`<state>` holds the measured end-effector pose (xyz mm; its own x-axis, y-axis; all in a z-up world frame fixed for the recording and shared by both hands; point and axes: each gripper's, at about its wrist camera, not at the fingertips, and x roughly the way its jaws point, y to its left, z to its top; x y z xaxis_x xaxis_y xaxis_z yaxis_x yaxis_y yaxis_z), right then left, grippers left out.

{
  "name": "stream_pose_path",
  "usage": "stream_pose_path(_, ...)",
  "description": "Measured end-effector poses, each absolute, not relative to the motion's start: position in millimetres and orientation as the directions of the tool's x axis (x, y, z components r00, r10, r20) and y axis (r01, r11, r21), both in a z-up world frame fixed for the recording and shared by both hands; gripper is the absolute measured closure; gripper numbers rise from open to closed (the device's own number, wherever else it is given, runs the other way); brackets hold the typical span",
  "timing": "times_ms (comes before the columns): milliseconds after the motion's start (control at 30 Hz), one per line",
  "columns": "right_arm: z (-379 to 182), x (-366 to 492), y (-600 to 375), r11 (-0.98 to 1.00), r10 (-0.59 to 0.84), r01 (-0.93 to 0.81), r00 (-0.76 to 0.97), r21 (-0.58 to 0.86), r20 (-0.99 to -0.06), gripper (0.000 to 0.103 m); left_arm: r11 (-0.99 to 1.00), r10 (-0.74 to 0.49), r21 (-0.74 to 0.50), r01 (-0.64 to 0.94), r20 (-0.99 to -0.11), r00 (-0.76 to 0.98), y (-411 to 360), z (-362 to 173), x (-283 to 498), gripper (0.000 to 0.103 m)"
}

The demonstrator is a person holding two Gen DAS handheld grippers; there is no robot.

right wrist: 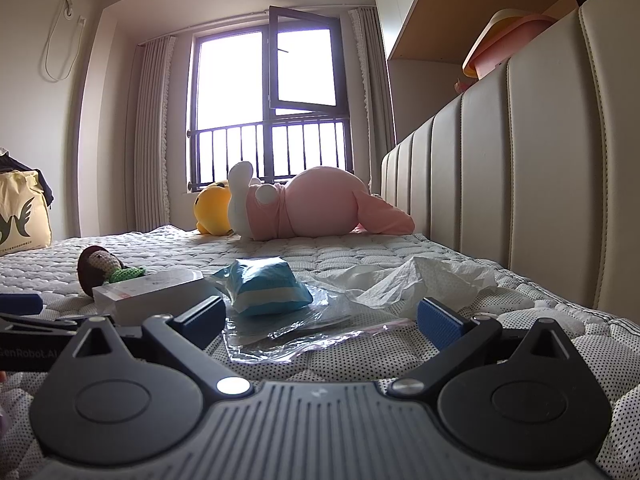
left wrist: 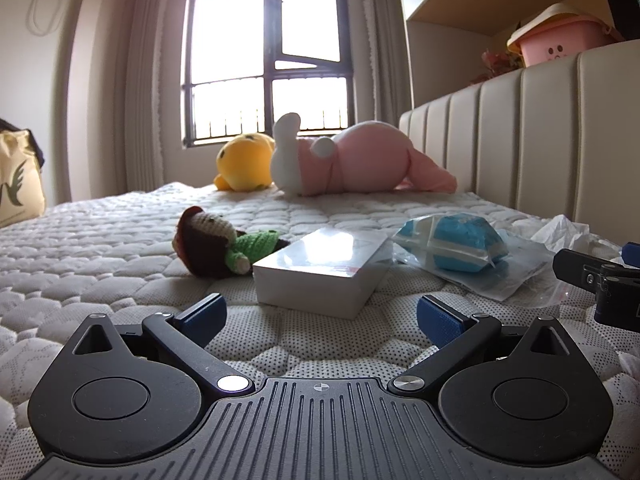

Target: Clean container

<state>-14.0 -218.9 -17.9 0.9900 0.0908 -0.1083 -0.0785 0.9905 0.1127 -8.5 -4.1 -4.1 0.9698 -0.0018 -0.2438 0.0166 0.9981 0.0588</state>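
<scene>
Mattress (left wrist: 120, 240) carries all items. Pink container (left wrist: 560, 40) sits on the ledge behind the headboard (left wrist: 520, 152), well apart from both claws. Left claw (left wrist: 320, 316): fingers apart, empty, facing white box (left wrist: 320, 272). Right claw (right wrist: 320, 316): fingers apart, empty, over plastic bag (right wrist: 280, 332).

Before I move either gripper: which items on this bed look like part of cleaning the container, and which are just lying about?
No obvious container lies on the mattress; this is a guess.

Likely for the job:
blue-and-white packet on a clear plastic bag
crumpled white tissue
white box

Just lying about:
crochet doll
yellow plush
pink rabbit plush
pink basket behind the headboard
</scene>
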Motion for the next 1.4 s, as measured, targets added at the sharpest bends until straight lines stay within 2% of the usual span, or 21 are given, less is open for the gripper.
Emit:
stream_pose_path(100,-15,-10,-221,0.989,0.097,-0.079,0.986,0.127,-0.138,0.000,0.998,-0.012,0.062,0.028,-0.254,0.967,-4,-3,-7,0.000)
stream_pose_path(167,-8,-2,-226,0.983,0.128,-0.098,0.972,0.156,-0.197,0.000,0.996,-0.028,0.070,0.049,-0.277,0.960,-4,-2,-4,0.000)
stream_pose_path(233,3,3,-235,0.971,0.176,-0.134,0.961,0.196,-0.214,0.000,0.993,-0.058,0.077,0.087,-0.322,0.945,-4,1,1,0.000)
stream_pose_path(300,16,11,-241,0.977,0.180,-0.149,0.959,0.154,-0.218,0.000,0.988,-0.109,0.062,0.141,-0.365,0.924,-1,9,7,0.000)
stream_pose_path(367,29,23,-246,0.991,0.131,-0.120,0.963,0.061,-0.234,0.000,0.980,-0.189,-0.008,0.200,-0.355,0.916,7,19,9,0.000)
stream_pose_path(467,43,49,-261,0.998,0.047,-0.056,0.967,-0.027,-0.252,0.000,0.940,-0.341,-0.117,0.320,-0.292,0.894,19,41,15,0.000)
stream_pose_path(533,49,73,-277,0.998,0.067,-0.061,0.950,0.027,-0.304,0.000,0.884,-0.466,-0.189,0.427,-0.303,0.831,21,54,32,0.000)
stream_pose_path(600,54,96,-292,0.984,0.142,-0.090,0.921,0.156,-0.363,0.001,0.800,-0.599,-0.294,0.523,-0.340,0.725,20,59,57,0.000)
stream_pose_path(667,55,112,-302,0.929,0.298,-0.171,0.873,0.329,-0.386,0.014,0.722,-0.691,-0.400,0.565,-0.361,0.627,19,57,80,0.000)
stream_pose_path(700,56,118,-302,0.896,0.371,-0.217,0.845,0.387,-0.385,0.025,0.694,-0.719,-0.444,0.568,-0.372,0.587,17,54,89,0.000)
stream_pose_path(733,57,122,-299,0.881,0.411,-0.249,0.825,0.403,-0.388,0.031,0.674,-0.738,-0.472,0.568,-0.391,0.550,14,51,99,0.000)
stream_pose_path(767,59,123,-292,0.886,0.419,-0.272,0.817,0.377,-0.396,0.032,0.660,-0.751,-0.491,0.569,-0.415,0.514,9,49,109,0.000)
stream_pose_path(833,64,127,-277,0.927,0.365,-0.282,0.828,0.248,-0.425,0.029,0.634,-0.773,-0.514,0.578,-0.452,0.446,-1,45,128,0.000)
stream_pose_path(900,68,135,-266,0.959,0.281,-0.258,0.854,0.114,-0.438,0.022,0.632,-0.770,-0.477,0.611,-0.475,0.426,-12,43,146,0.000)
stream_pose_path(967,69,146,-263,0.973,0.228,-0.223,0.861,0.065,-0.454,0.022,0.648,-0.756,-0.467,0.602,-0.489,0.435,-18,37,163,0.000)
stream_pose_path(1067,78,152,-251,0.928,0.371,-0.331,0.810,0.168,-0.455,0.018,0.637,-0.769,-0.477,0.605,-0.450,0.455,-14,27,173,0.000)
stream_pose_path(1133,85,156,-225,0.901,0.424,-0.415,0.778,0.126,-0.463,0.007,0.619,-0.783,-0.457,0.639,-0.427,0.452,-9,24,170,0.000)
stream_pose_path(1233,81,174,-185,0.874,0.416,-0.485,0.715,0.031,-0.562,0.008,0.610,-0.781,-0.390,0.690,-0.444,0.440,-2,23,162,0.000)
stream_pose_path(1300,69,186,-171,0.858,0.422,-0.511,0.645,0.050,-0.637,0.015,0.603,-0.785,-0.386,0.698,-0.444,0.432,4,23,160,0.000)
stream_pose_path(1367,62,188,-167,0.858,0.437,-0.503,0.609,0.104,-0.662,0.023,0.620,-0.773,-0.391,0.680,-0.453,0.444,7,24,161,0.000)
stream_pose_path(1400,62,187,-169,0.860,0.445,-0.494,0.603,0.129,-0.662,0.045,0.624,-0.771,-0.394,0.675,-0.452,0.449,9,24,161,0.000)
